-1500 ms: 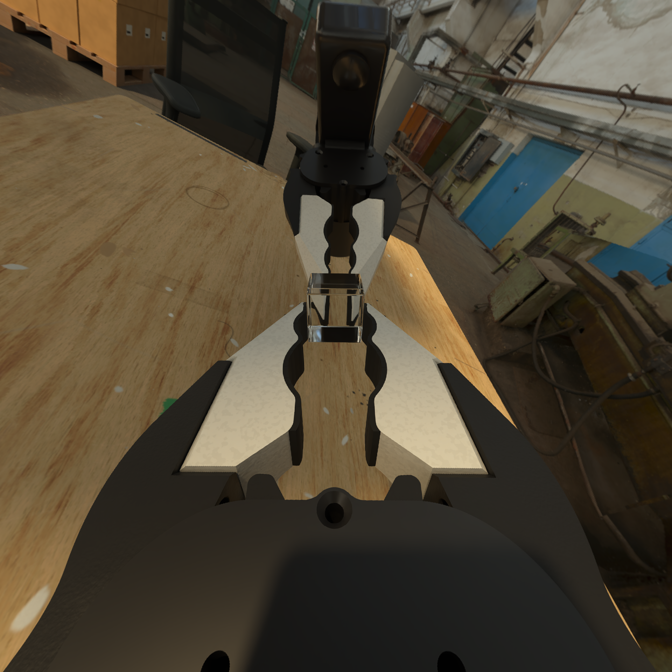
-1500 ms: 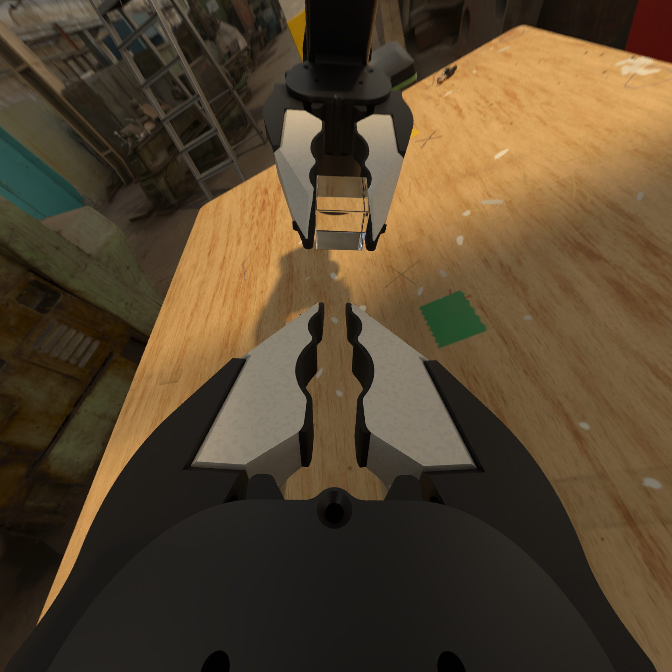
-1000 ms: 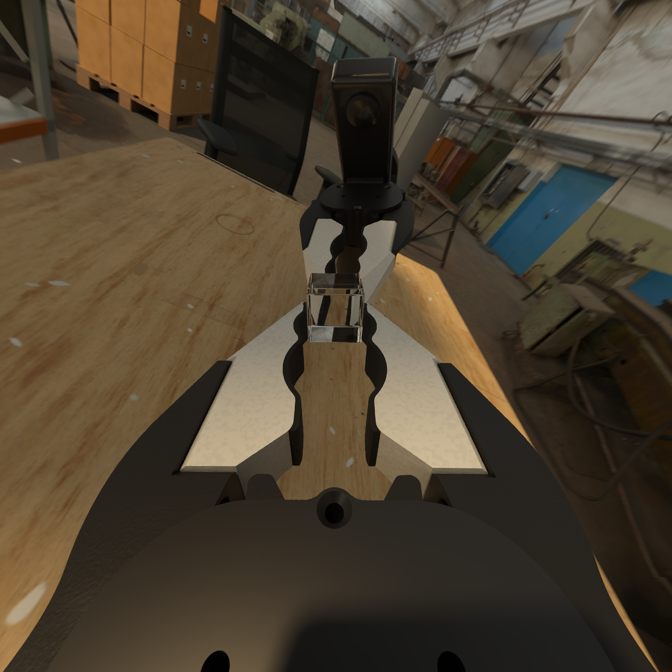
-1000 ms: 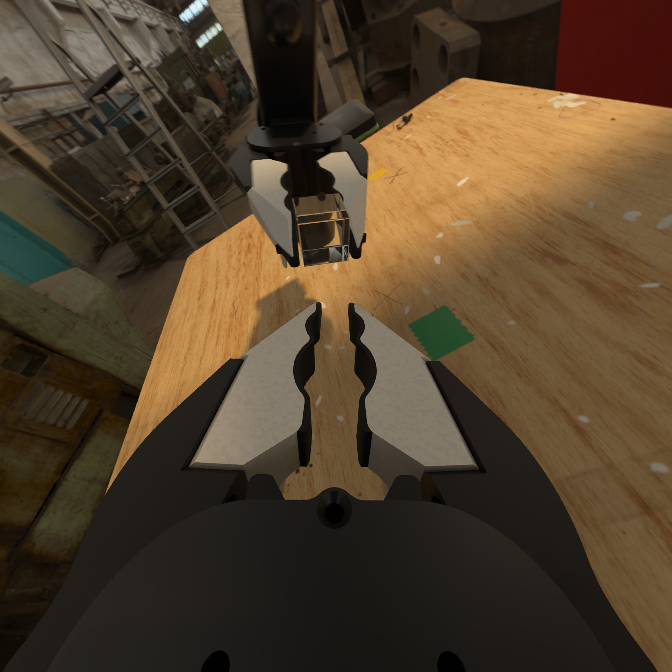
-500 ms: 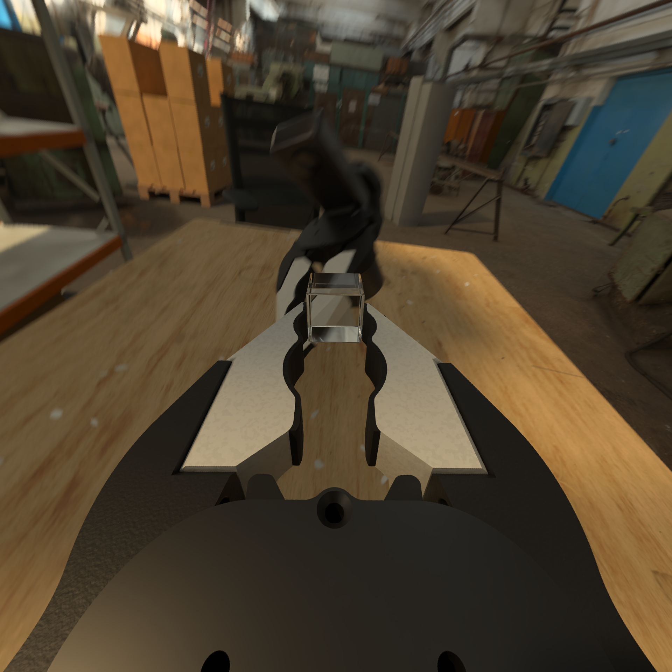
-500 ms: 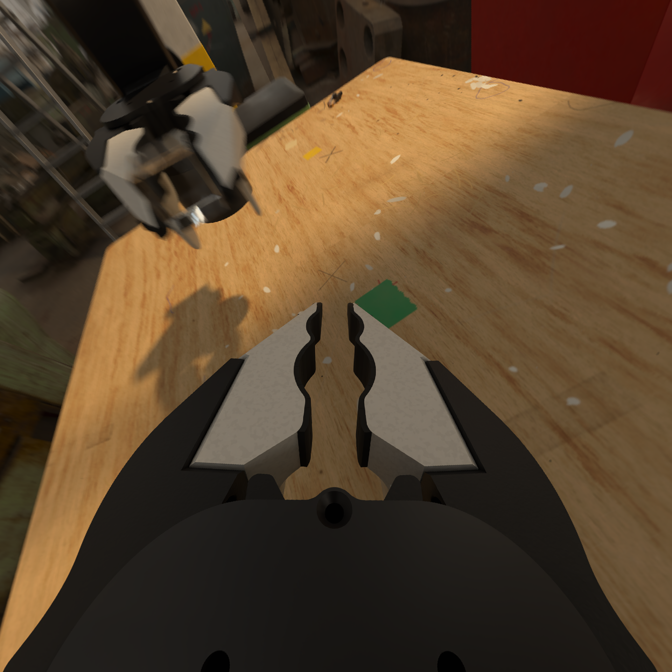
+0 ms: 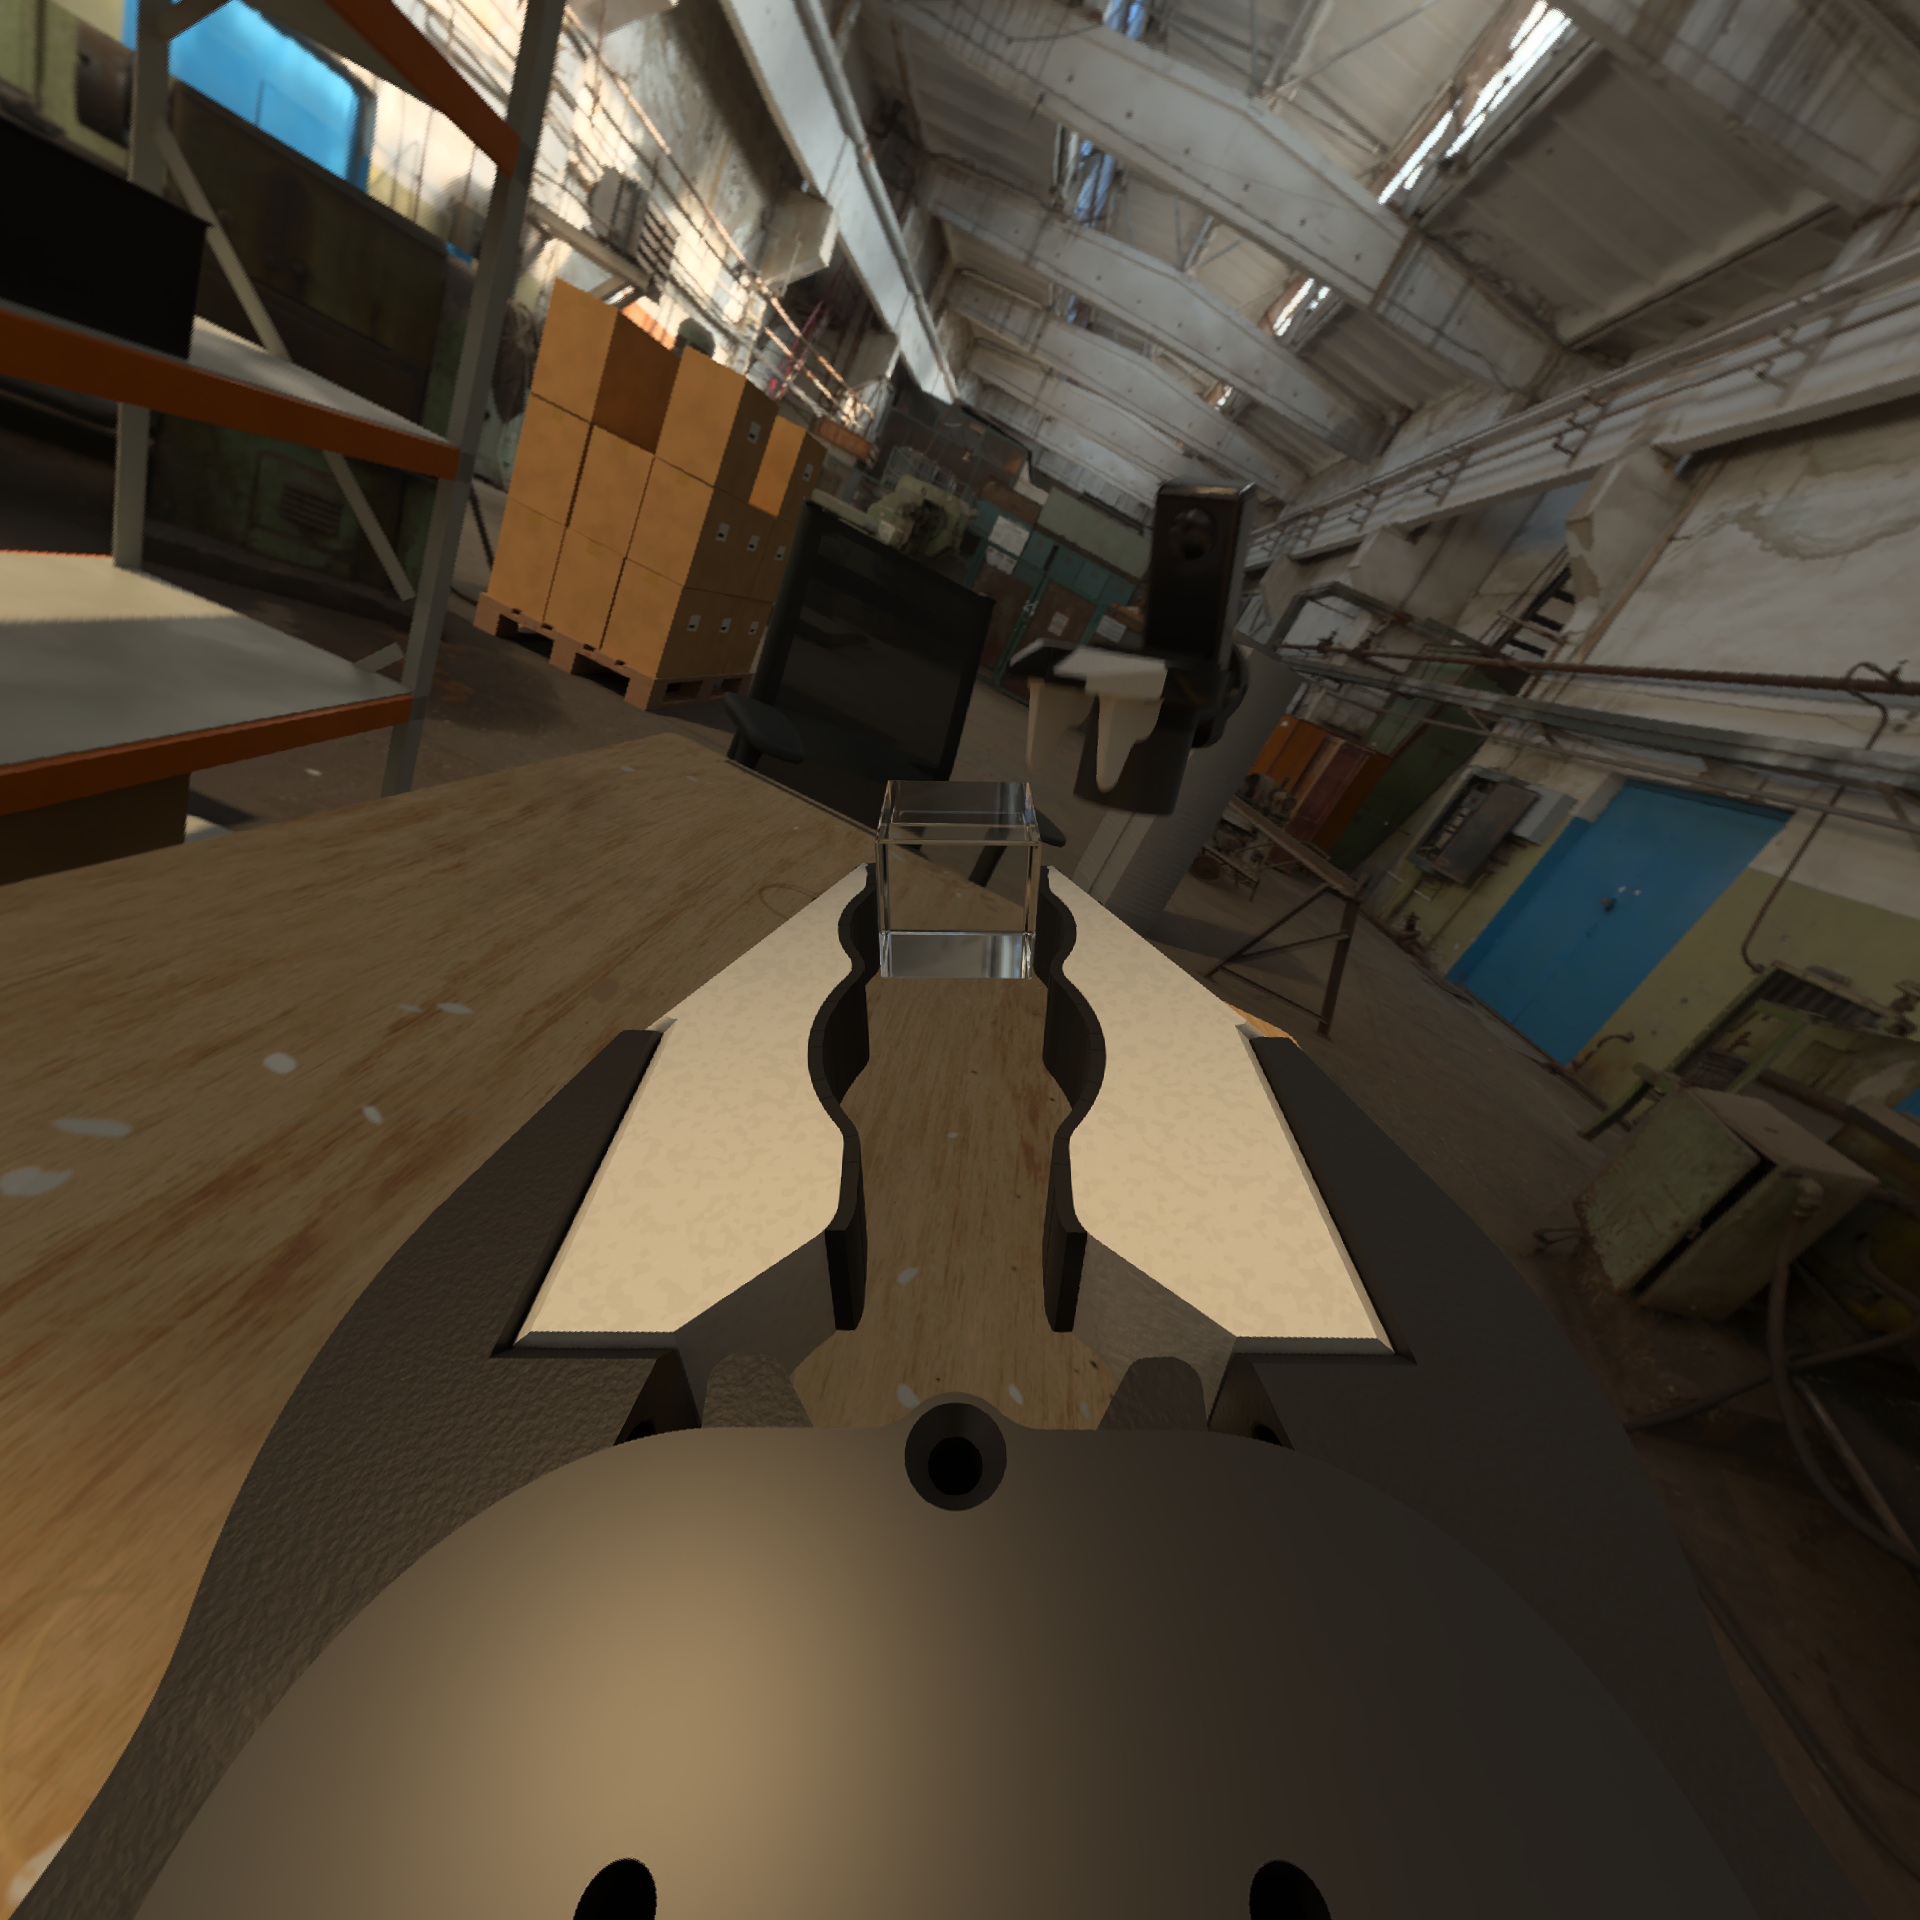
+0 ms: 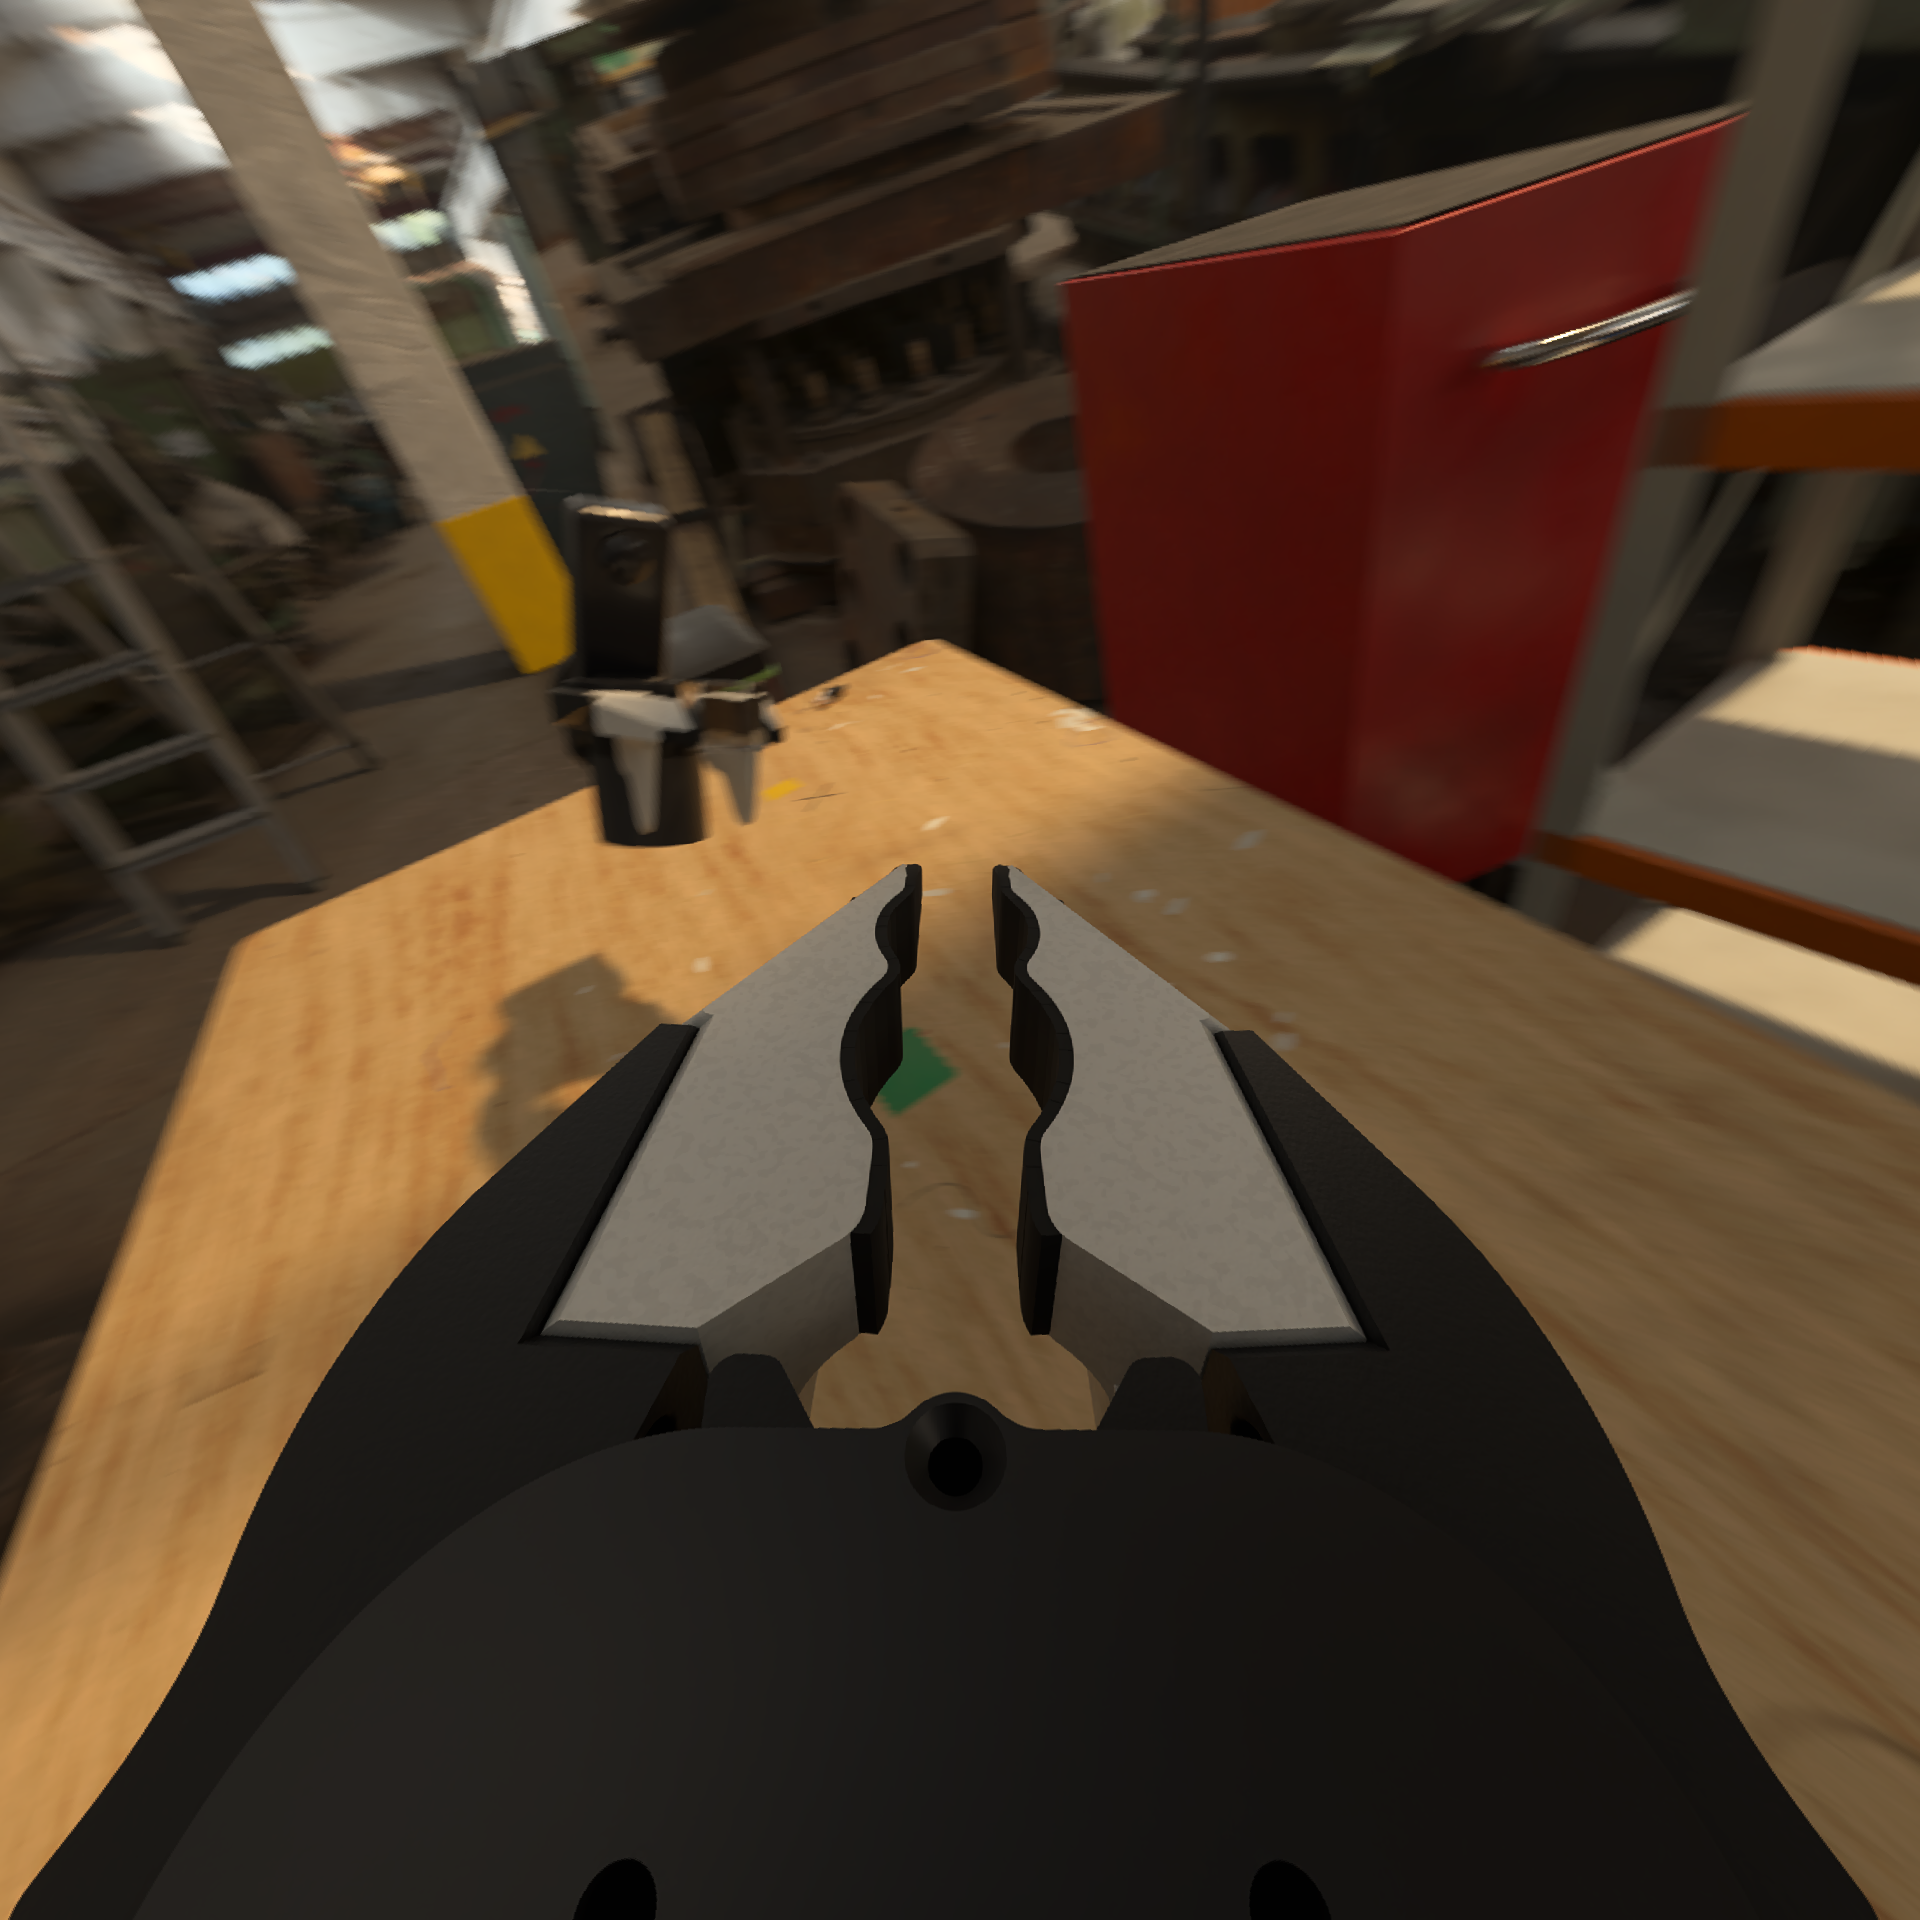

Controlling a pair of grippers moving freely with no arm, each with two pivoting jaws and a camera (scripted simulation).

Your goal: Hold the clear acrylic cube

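Observation:
The clear acrylic cube [image 7: 956,894] sits between the fingertips of my left gripper [image 7: 956,920], which is shut on it and holds it above the wooden table [image 7: 312,1039]. My right gripper [image 8: 954,878] is empty, its jaws a narrow gap apart, above the table [image 8: 416,1039]. It shows farther off in the left wrist view [image 7: 1143,717], up and to the right of the cube. In the right wrist view the left gripper [image 8: 675,769] is small and blurred at the far left; the cube cannot be made out there.
A green patch [image 8: 920,1070] lies on the table under my right fingers. A red cabinet [image 8: 1351,520] stands past the far right edge. A shelf rack [image 7: 208,665], stacked boxes [image 7: 644,540] and a black chair [image 7: 862,665] stand beyond the table.
The two grippers have drawn apart. The left one has risen and tilted up with the cube still in it. The right one has backed off and swung aside, its gap unchanged.

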